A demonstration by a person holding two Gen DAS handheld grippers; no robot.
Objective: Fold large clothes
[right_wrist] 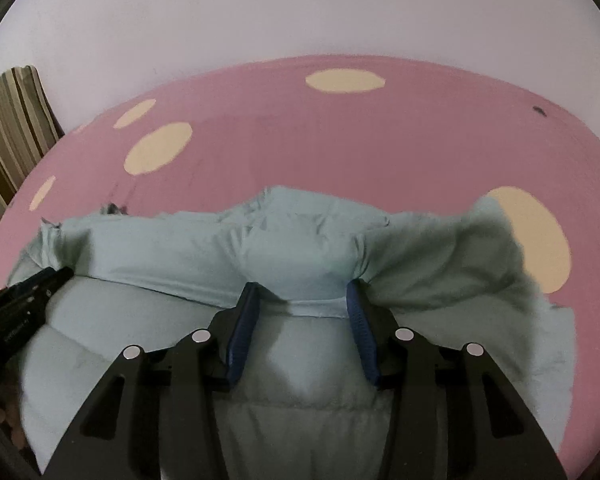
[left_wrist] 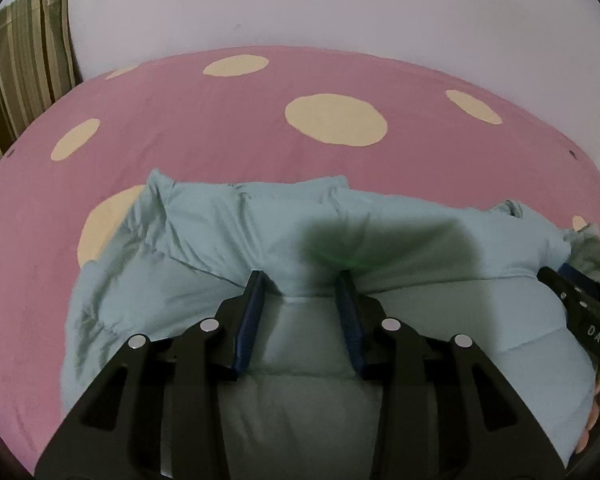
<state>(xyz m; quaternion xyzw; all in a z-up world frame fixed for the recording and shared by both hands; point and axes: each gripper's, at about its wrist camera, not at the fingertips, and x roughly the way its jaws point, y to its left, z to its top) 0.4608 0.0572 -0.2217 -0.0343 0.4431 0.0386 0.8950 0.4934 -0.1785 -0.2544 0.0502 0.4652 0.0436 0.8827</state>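
A pale blue-green padded jacket (left_wrist: pixel 220 240) lies folded over itself on the pink bed sheet (left_wrist: pixel 220 132) with cream dots. My left gripper (left_wrist: pixel 301 280) stands open over the jacket's folded edge. A quilted seam lies between its blue pads, which do not press on it. In the right wrist view the same jacket (right_wrist: pixel 160 248) fills the lower half. My right gripper (right_wrist: pixel 302 290) is open too, its fingertips resting at the fold's edge with fabric between them. Each gripper shows at the edge of the other's view: the right one (left_wrist: pixel 572 300), the left one (right_wrist: pixel 28 292).
A striped green-and-brown cushion (left_wrist: pixel 24 68) leans against the pale wall (left_wrist: pixel 300 0) at the far left, also seen as the striped cushion (right_wrist: pixel 12 120). The pink sheet (right_wrist: pixel 340 140) stretches beyond the jacket to the wall. A person's fingers (left_wrist: pixel 596 412) show at the lower right.
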